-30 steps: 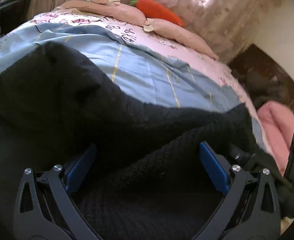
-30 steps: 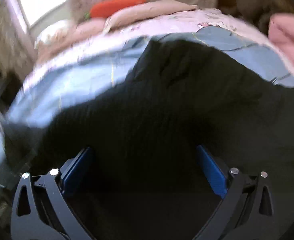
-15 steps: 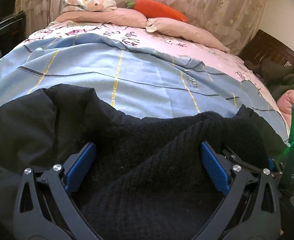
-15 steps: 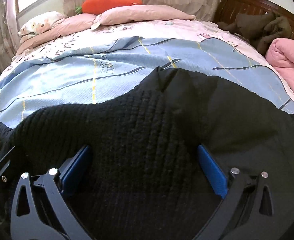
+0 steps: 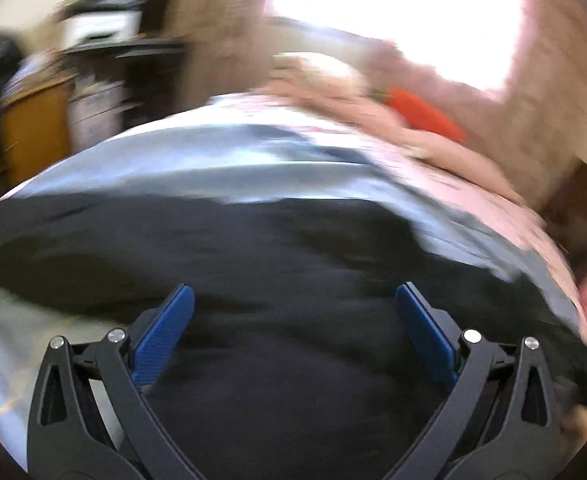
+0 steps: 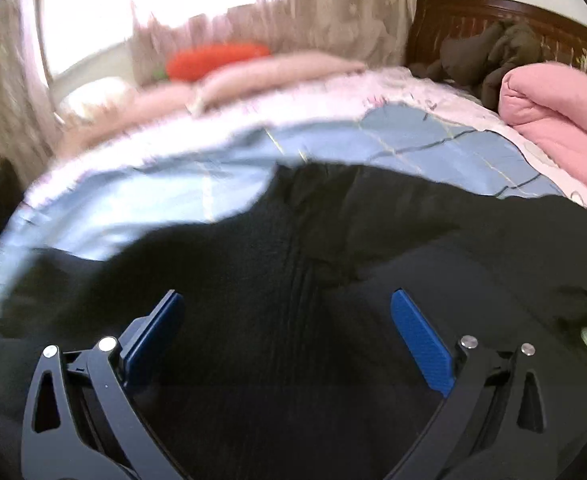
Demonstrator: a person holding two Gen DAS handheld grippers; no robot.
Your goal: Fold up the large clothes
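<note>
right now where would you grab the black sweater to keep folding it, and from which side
Probably the far edge of the black sweater, where it peaks against the blue quilt. Come from the near side with the right gripper, open above the knit: that edge is the clearest free one.

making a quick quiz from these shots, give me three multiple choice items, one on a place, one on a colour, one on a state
1. Where does the garment lie?
A. on the bed
B. on a chair
C. on the floor

2. What colour are the pads of the right tool?
A. red
B. blue
C. white

3. How do the jaws of the left tool stand?
A. shut on the garment
B. shut on nothing
C. open

Answers: 1 A, the black cloth is spread over the light blue cover of the bed. 2 B, both pads show blue against the black arms. 3 C, a wide gap separates the pads, with cloth visible between them.
</note>
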